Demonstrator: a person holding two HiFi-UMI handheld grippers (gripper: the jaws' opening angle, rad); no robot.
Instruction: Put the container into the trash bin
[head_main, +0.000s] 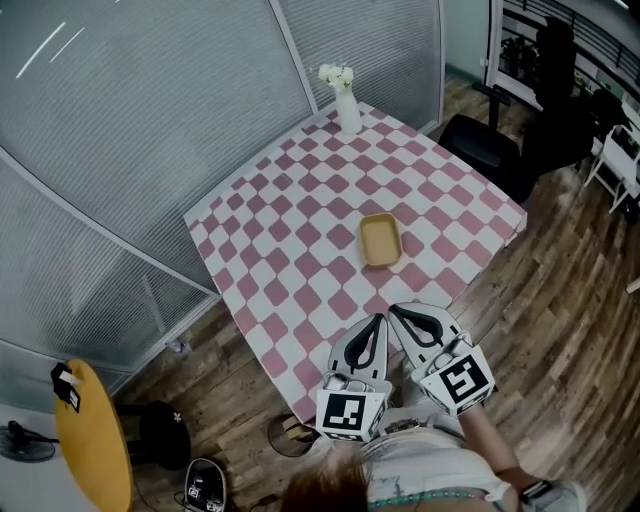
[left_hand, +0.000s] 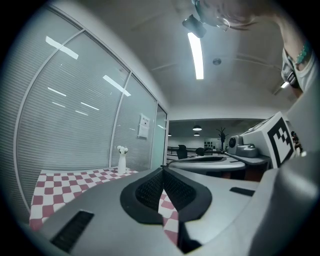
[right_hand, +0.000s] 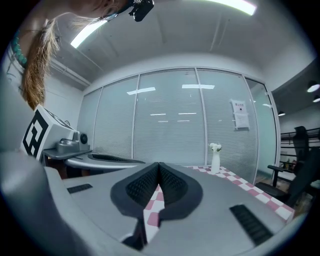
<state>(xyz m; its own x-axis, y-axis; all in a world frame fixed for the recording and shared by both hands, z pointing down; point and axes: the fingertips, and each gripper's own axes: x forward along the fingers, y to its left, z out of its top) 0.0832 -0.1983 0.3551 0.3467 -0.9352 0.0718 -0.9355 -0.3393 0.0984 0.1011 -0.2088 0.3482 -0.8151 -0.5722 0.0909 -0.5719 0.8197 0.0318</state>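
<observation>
A shallow tan container (head_main: 380, 240) lies on the table with the pink-and-white checked cloth (head_main: 290, 260), right of its middle. Both grippers hang over the table's near edge, side by side, pointing towards the container and a short way from it. My left gripper (head_main: 380, 318) (left_hand: 163, 168) is shut, its pads meeting at the tip with nothing between them. The right gripper (head_main: 392, 308) (right_hand: 159, 164) is shut and empty too. A small round bin (head_main: 288, 436) stands on the floor by the table's near corner, partly hidden by the left gripper. Neither gripper view shows the container.
A white vase with flowers (head_main: 346, 100) (left_hand: 121, 160) (right_hand: 215, 159) stands at the table's far corner by the glass wall. A black chair (head_main: 485, 150) sits at the right, a round yellow table (head_main: 90, 440) and a black stool (head_main: 165, 435) at the lower left.
</observation>
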